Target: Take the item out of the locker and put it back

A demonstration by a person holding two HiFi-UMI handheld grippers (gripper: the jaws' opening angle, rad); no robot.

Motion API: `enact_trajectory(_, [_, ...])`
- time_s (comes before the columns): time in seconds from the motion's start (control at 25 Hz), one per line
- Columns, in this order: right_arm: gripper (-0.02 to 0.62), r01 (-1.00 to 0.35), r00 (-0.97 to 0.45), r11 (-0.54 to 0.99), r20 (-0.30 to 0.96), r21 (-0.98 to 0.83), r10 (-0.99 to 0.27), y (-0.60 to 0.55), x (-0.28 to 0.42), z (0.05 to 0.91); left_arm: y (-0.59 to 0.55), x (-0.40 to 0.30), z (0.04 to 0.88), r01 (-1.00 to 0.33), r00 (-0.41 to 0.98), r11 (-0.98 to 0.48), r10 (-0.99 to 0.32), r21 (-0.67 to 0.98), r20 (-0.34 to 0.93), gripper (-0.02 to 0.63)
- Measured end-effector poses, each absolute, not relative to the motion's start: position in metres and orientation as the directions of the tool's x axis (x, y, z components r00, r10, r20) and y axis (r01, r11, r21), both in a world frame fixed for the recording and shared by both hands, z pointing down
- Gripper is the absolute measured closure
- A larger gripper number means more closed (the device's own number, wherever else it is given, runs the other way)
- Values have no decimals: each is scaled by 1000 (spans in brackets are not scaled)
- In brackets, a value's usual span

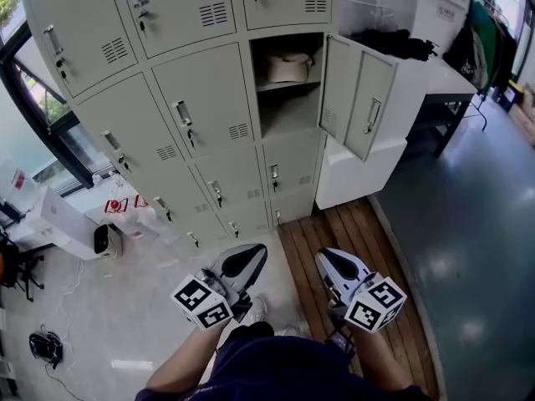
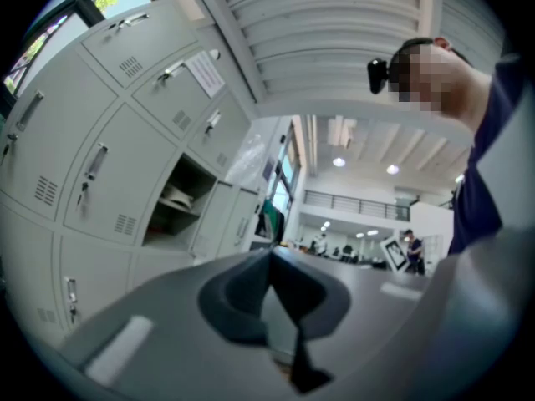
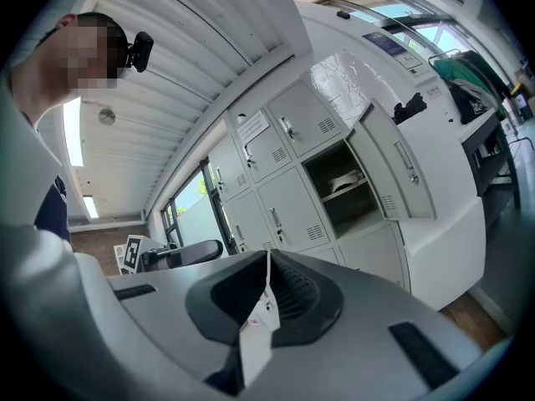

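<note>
Two grippers, left gripper and right gripper, are being held low, level and side by side, both with jaws pressed together on nothing, while the item, pale cream and floppy, is being kept on the open locker's upper shelf, well apart.

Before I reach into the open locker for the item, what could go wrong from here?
1. The left gripper and the right gripper both have their fingers shut. Reaching in like that could push the pale item deeper on the upper shelf instead of grasping it.
2. The open locker door hangs just right of the compartment, so the right gripper may knock it.
3. A white tag looks pinched between the right fingers and may spoil the grip.
</note>
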State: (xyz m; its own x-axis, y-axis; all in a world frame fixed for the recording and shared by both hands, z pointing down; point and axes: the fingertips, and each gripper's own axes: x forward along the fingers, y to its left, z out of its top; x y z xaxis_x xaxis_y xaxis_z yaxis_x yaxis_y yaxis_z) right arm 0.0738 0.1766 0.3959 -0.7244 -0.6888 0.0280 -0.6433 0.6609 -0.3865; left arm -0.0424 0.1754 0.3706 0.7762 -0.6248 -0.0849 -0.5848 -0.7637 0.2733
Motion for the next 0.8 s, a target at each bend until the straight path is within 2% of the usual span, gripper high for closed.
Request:
enact_trajectory(0.4, [589,-676,-699,631,60,-380,-713,125,80,402,117,-38,379,-555,788,-774,-607,304,-106,603])
enact_trajectory(0.8, [589,-689,-681,607,69,-395,-729,43,57,409,28,-52,388,-517,811,-788,-575,334,-103,603])
